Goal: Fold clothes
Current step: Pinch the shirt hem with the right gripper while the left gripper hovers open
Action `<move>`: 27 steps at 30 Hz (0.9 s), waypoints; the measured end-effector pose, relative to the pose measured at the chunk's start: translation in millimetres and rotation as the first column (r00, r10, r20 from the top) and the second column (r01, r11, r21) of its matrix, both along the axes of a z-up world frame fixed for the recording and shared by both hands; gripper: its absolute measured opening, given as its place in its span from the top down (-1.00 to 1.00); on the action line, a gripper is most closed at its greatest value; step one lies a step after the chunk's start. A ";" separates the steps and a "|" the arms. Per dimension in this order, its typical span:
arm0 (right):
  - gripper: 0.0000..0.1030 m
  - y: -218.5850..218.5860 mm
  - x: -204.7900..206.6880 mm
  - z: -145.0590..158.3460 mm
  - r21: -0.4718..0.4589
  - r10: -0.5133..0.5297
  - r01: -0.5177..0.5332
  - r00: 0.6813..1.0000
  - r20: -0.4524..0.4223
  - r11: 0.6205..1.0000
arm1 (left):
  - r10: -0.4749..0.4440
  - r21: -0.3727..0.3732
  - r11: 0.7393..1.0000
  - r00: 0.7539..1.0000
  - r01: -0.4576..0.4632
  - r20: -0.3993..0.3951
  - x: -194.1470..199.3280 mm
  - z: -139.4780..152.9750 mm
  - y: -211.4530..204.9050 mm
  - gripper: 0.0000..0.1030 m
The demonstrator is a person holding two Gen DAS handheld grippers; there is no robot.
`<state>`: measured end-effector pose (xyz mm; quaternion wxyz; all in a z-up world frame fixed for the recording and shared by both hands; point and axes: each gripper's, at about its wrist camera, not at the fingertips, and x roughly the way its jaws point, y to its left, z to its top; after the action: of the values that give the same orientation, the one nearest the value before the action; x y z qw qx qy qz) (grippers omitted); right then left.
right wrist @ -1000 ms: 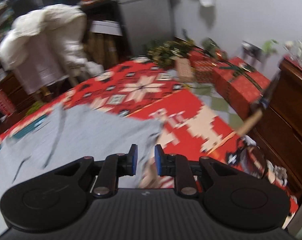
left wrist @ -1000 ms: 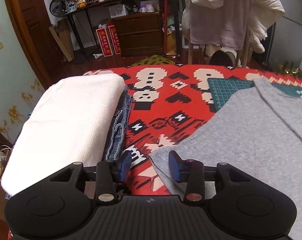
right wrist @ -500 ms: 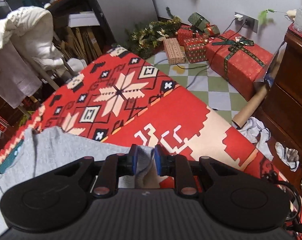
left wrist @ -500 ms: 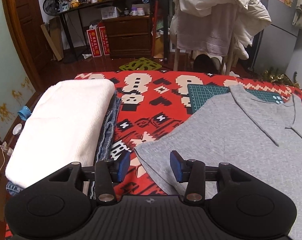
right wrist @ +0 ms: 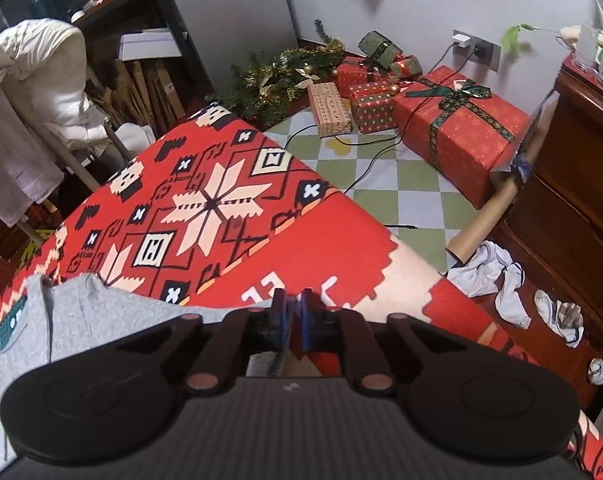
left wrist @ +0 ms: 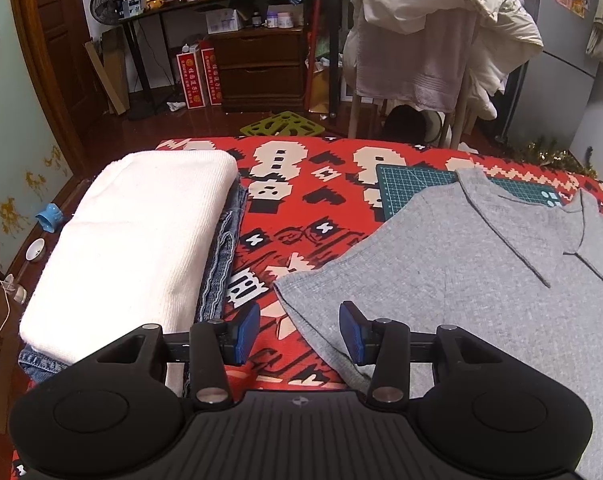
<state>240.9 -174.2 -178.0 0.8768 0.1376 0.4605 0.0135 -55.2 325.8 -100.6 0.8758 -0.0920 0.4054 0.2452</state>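
Cluttered bedroom, dim light: a dark drawer unit and a chair (left wrist: 405, 64) draped with pale laundry stand behind, wrapped gift boxes (right wrist: 457, 136) on the checked floor to the right. The work surface is covered by a red patterned blanket (left wrist: 301, 200); whether a bed or a bench lies under it cannot be told.

Grey shirt (left wrist: 481, 272): largest task item, spread flat over the right half of the blanket, partly covering a green cutting mat (left wrist: 413, 184). Its far part shows an angled crease and seams near the collar, so some cloth may be turned over there; the body otherwise lies open and is not a compact bundle.

White folded garment (left wrist: 133, 240): neat rectangle at the left, stacked on folded jeans (left wrist: 221, 272), whose denim edge shows along its right side. Both lie as the task would want them.

Left hand-held gripper (left wrist: 299, 330): jaws wide apart, holding nothing, hovering just above the shirt's near-left corner.

Right hand-held gripper (right wrist: 291, 320): blue pads nearly together with a strip of grey fabric between them; it appears clamped on the shirt's right edge.

Judgement: two pieces stand folded in the pile and the grey shirt is the one in hand, with most of its folding left. One side is pinched, the other corner is within the left gripper's reach.
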 end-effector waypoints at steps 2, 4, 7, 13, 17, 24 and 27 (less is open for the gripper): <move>0.79 -0.2 -6.0 1.8 0.022 0.008 -0.008 1.000 -0.005 1.000 | -0.011 0.001 1.000 1.000 0.011 -0.004 -1.4 -1.2 -2.6 0.16; 0.78 -0.5 -12.0 3.7 0.044 0.016 -0.015 1.000 -0.011 0.999 | -0.017 -0.003 1.000 1.000 0.017 -0.007 -3.1 -2.6 -4.6 0.15; 0.74 -0.8 -21.1 6.4 0.077 0.028 -0.026 0.999 -0.018 0.997 | -0.022 -0.016 1.000 1.000 0.022 0.001 -6.9 -2.4 -7.1 0.15; 0.65 -0.9 -35.9 9.5 0.139 0.045 -0.039 0.998 -0.038 0.989 | -0.022 -0.038 0.999 1.000 0.022 0.012 -10.4 -0.7 -10.1 0.12; 0.65 -1.9 -35.2 2.3 0.154 0.034 -0.024 0.998 -0.061 0.988 | -0.021 -0.043 0.999 1.000 0.022 0.010 -12.0 -1.4 -9.9 0.10; 0.89 -3.5 -33.1 -2.9 0.182 0.022 -0.011 0.998 -0.060 0.983 | -0.023 -0.049 0.999 1.000 0.023 0.005 -11.0 -3.2 -11.1 0.10; 0.99 -1.9 -36.0 1.4 0.140 0.014 -0.007 0.999 -0.044 0.990 | -0.028 -0.047 0.999 1.000 0.028 0.005 -10.5 -3.3 -12.5 0.10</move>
<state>205.0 -176.1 -176.6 0.8544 0.1968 0.4787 0.0473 -65.7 313.3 -103.9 0.8775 -0.1073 0.4106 0.2233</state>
